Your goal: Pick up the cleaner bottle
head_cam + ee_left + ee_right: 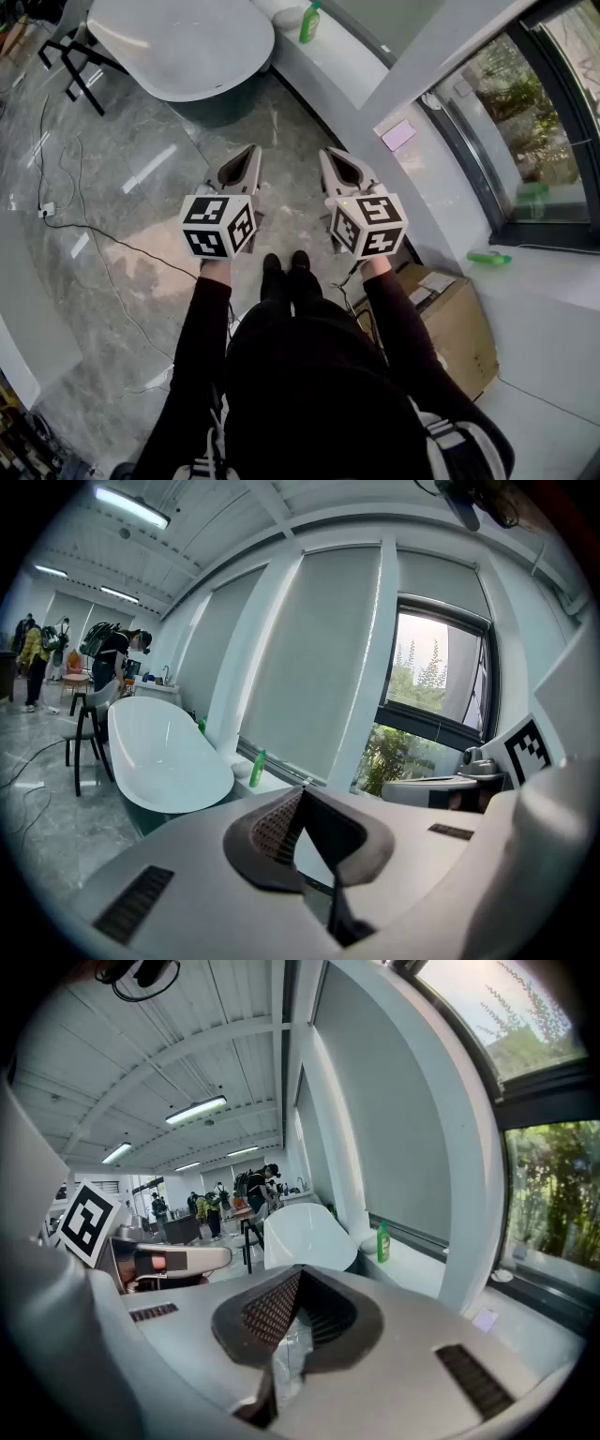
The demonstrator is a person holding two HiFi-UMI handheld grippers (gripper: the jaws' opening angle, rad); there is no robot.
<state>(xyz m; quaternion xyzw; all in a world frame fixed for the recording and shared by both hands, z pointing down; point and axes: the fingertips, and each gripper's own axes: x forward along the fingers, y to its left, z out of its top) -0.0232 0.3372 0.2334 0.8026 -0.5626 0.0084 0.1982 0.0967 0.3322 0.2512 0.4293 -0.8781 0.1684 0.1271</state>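
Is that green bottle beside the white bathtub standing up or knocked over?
Upright: the green plastic bottle stands cap-up on the white ledge.

Cleaner bottle — on ledge (beside bathtub)

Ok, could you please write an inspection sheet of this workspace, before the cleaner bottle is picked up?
Surface: grey marble floor; white ledge under the window.
Job's things: green cleaner bottle upright on the ledge beside the bathtub, untouched.
Clutter: cardboard box on the floor at the right; lilac card on the ledge; green item lying on the sill, kind unclear.
Grippers: left claw shut, empty; right claw shut, empty.
Cables: black cable across the floor at the left.
Surroundings: window at the right; people beyond the bathtub.
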